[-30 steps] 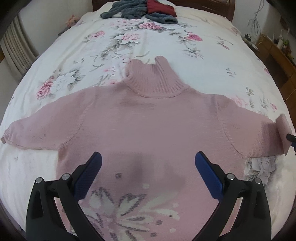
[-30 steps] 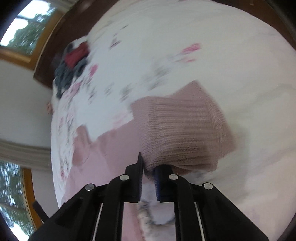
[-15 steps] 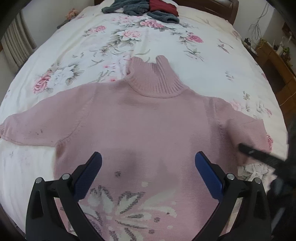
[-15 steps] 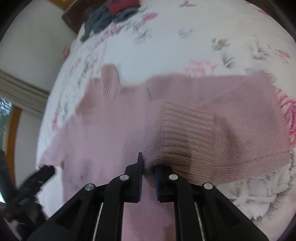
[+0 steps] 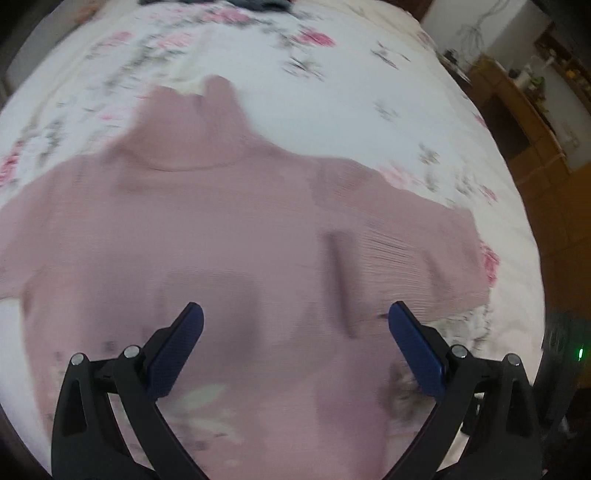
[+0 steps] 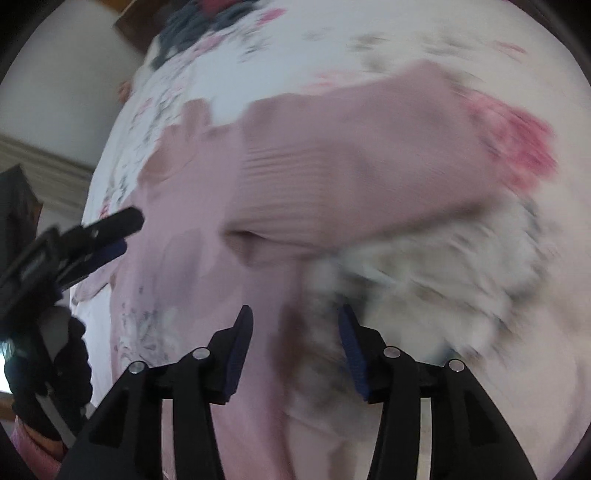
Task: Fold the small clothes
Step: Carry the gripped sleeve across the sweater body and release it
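Both claws are gaping wide, gripping nothing. The left claw (image 5: 295,317) and right claw (image 6: 295,319) are hovering over the pink sweater (image 5: 184,229), which is lying flat on the bed (image 5: 369,96).

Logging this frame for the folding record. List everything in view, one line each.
sweater: one, pink turtleneck, flat on the bed, one sleeve folded over the body.
bedspread: one, white with pink flowers, under the sweater.
clothes pile: one, grey and red, far end of bed.
wooden furniture: brown, beside the bed.
left gripper: black, blue pads, open above the sweater.
right gripper: black, blue pads, open, empty.
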Motion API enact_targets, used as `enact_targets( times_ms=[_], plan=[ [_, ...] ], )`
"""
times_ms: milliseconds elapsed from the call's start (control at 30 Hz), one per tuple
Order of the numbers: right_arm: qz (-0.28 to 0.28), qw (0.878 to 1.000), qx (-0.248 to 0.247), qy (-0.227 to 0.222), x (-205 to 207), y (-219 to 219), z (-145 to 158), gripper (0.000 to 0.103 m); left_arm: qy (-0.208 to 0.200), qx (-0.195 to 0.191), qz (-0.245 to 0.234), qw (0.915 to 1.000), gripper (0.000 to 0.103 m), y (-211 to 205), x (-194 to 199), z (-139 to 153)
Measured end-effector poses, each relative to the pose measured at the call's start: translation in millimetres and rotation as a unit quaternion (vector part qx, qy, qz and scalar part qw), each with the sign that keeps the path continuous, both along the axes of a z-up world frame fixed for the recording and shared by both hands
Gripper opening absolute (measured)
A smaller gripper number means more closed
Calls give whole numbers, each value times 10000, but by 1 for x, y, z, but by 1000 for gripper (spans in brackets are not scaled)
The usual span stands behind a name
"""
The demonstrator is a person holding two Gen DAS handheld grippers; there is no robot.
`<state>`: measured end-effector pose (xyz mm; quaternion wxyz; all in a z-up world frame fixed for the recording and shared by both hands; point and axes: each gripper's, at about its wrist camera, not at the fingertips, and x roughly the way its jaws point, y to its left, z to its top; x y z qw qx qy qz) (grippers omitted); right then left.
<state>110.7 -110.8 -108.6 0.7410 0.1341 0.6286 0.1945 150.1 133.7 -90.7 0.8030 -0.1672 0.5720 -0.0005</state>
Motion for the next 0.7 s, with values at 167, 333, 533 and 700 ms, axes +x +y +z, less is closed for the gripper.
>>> enact_targets(
  times_ms=[167,333,533,700],
  plan=[
    [-370,9992,-117,9,-19,-39,-1,49,361,-458,-130,9982,95,-36,26,-31],
    [-421,9988,-269,-6,-24,-50,-4,49,836,-929,-171,9920,51,-58,40,-63],
    [-455,9984,-311,-87,-23,-55,-3,49,493,-965,-72,9941,16,-57,35,-49],
    [-523,9979,-350,-181,-11,-54,5,49,-28,-803,199,9966,15,-22,17,-19]
  ],
)
